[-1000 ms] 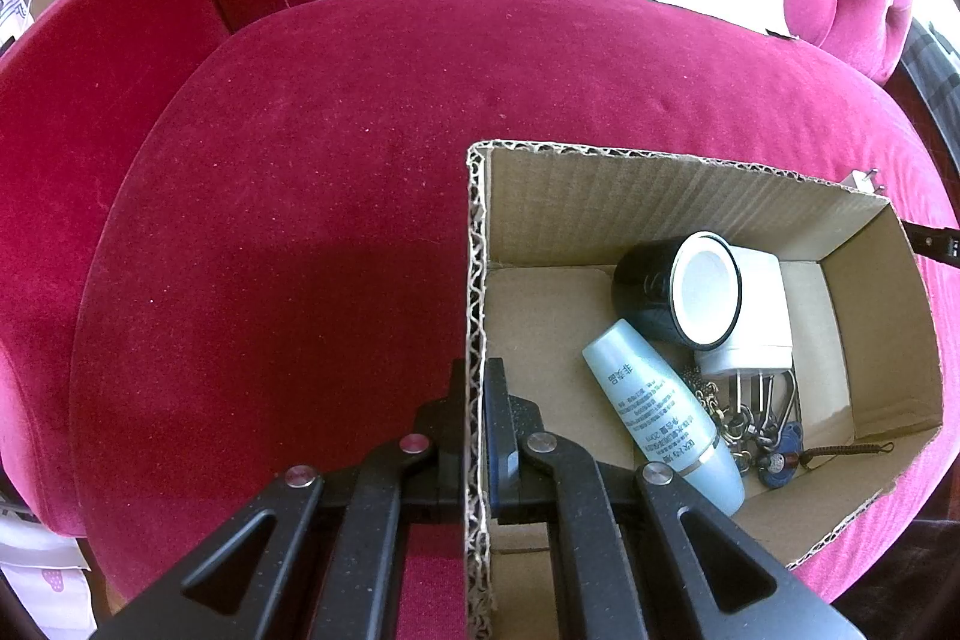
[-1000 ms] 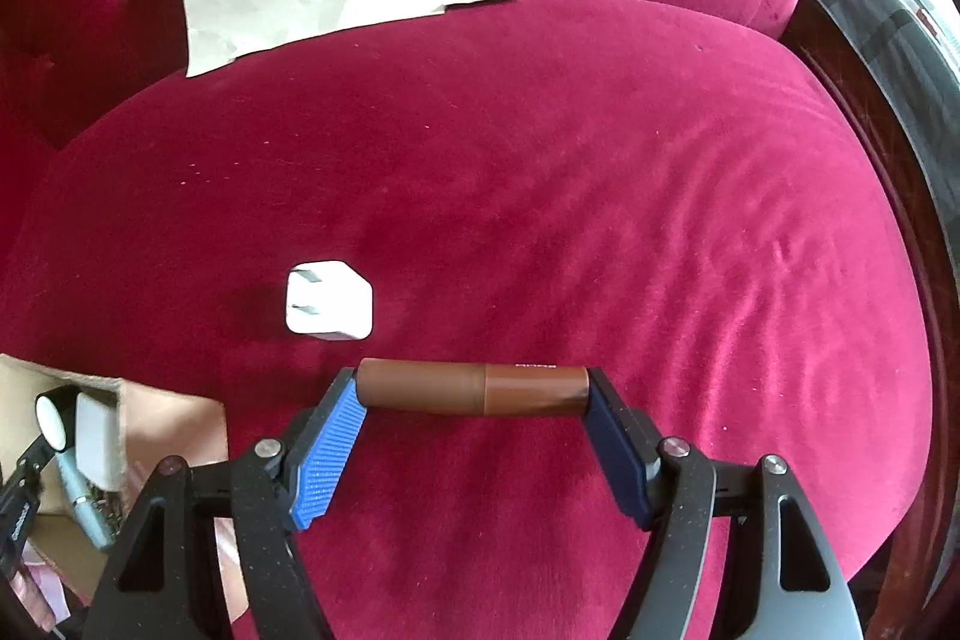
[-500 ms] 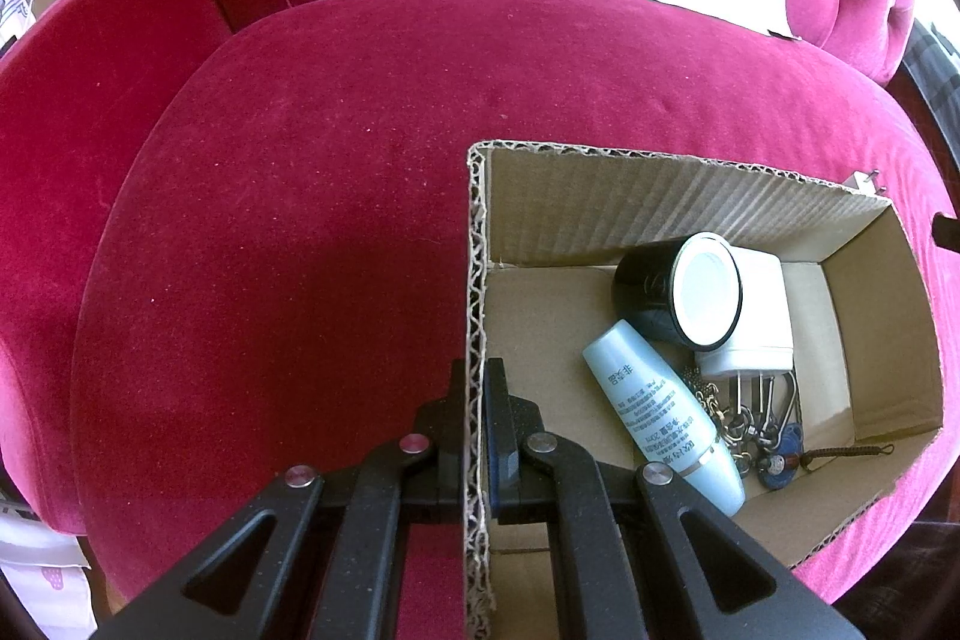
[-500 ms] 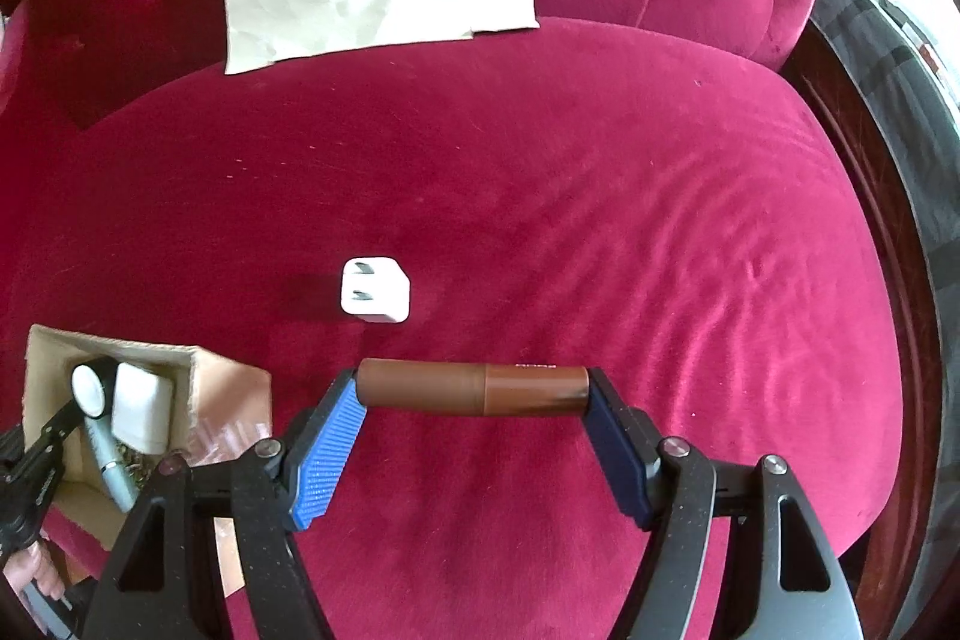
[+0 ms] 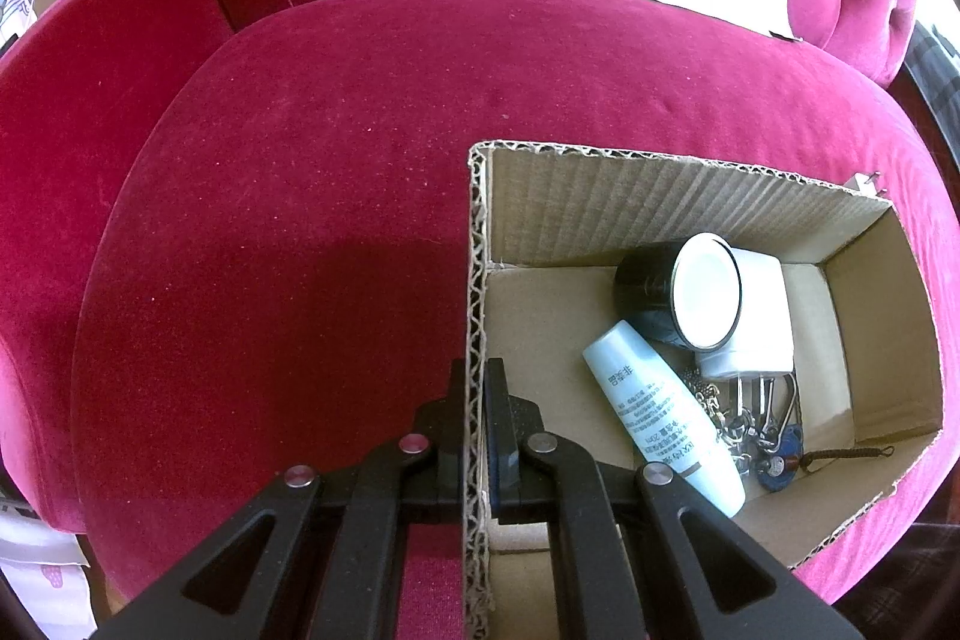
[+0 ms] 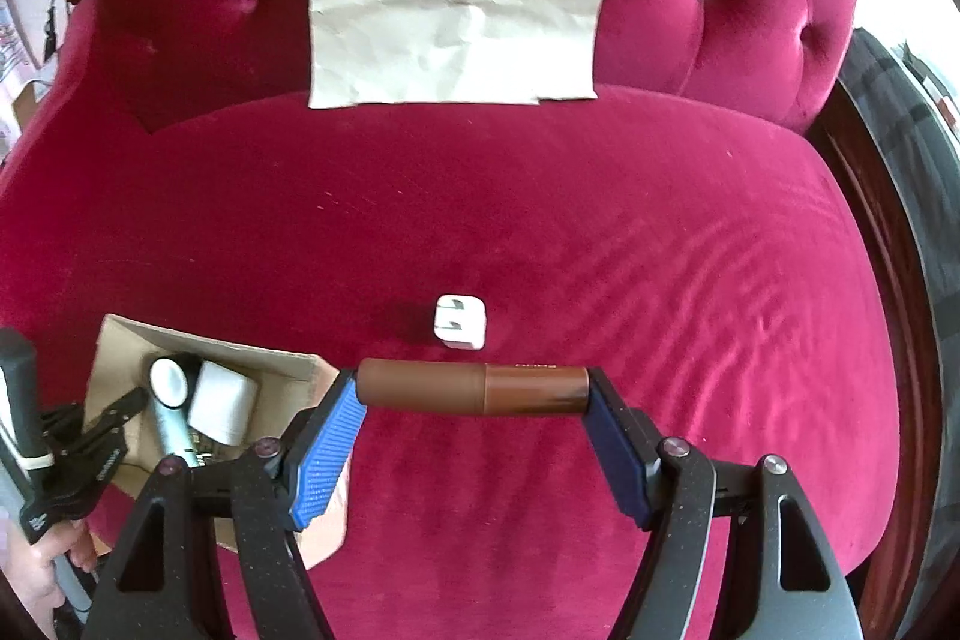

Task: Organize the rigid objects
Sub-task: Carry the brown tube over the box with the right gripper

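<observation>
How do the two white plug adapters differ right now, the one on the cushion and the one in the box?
The small white adapter lies alone on the red seat cushion, outside the cardboard box; the larger white adapter lies inside it.
The small one has its two prongs in plain view; the larger one's prongs are not clear.
The small one touches nothing else; the larger one rests against a black jar.
Both are white, blocky and ungripped.

Brown tube clamped end to end in my right gripper [image 6: 474, 391].
I've got the brown tube [image 6: 474, 389] held crosswise above the red sofa seat [image 6: 600, 232]; a white plug adapter [image 6: 459, 322] sits just beyond, and the cardboard box [image 6: 120, 340] lies at lower left, with creased paper [image 6: 456, 4] against the backrest.
</observation>
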Demonstrator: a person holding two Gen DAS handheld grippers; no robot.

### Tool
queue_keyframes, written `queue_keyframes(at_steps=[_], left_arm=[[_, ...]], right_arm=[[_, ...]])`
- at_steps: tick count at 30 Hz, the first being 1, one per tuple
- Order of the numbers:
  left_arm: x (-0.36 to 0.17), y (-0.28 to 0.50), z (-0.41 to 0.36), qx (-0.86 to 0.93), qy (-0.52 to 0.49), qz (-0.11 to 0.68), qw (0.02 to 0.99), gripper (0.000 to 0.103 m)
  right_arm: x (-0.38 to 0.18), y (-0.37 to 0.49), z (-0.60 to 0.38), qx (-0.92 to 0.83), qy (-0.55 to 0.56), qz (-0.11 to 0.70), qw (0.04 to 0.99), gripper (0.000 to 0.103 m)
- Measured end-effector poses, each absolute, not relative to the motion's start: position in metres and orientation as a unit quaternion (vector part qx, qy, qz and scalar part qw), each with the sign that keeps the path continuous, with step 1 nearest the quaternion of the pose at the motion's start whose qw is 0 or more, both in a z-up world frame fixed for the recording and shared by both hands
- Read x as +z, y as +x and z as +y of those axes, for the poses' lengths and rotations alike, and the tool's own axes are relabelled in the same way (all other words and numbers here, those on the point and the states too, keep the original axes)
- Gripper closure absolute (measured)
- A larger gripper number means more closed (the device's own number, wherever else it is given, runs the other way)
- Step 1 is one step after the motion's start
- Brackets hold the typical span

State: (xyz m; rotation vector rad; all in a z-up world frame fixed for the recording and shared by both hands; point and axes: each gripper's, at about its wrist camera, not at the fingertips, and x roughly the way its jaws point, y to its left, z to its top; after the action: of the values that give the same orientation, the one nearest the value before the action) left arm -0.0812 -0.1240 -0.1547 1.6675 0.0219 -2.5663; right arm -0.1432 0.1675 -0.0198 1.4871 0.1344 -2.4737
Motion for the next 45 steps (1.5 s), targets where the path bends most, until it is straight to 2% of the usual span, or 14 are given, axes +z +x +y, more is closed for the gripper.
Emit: queue_keyframes(at_steps=[22, 45], left_arm=[[-0.153, -0.075, -0.109, -0.838, 0.544, 0.01, 0.042, 0.099], [-0.157, -0.088, -0.104, -0.838, 0.544, 0.011, 0.042, 0.099]], right_arm=[[-0.007, -0.117, 0.094, -0.843, 0.487, 0.061, 0.221, 0.027], [-0.033, -0.106, 0.046, -0.817, 0.506, 0.073, 0.266, 0.027]])
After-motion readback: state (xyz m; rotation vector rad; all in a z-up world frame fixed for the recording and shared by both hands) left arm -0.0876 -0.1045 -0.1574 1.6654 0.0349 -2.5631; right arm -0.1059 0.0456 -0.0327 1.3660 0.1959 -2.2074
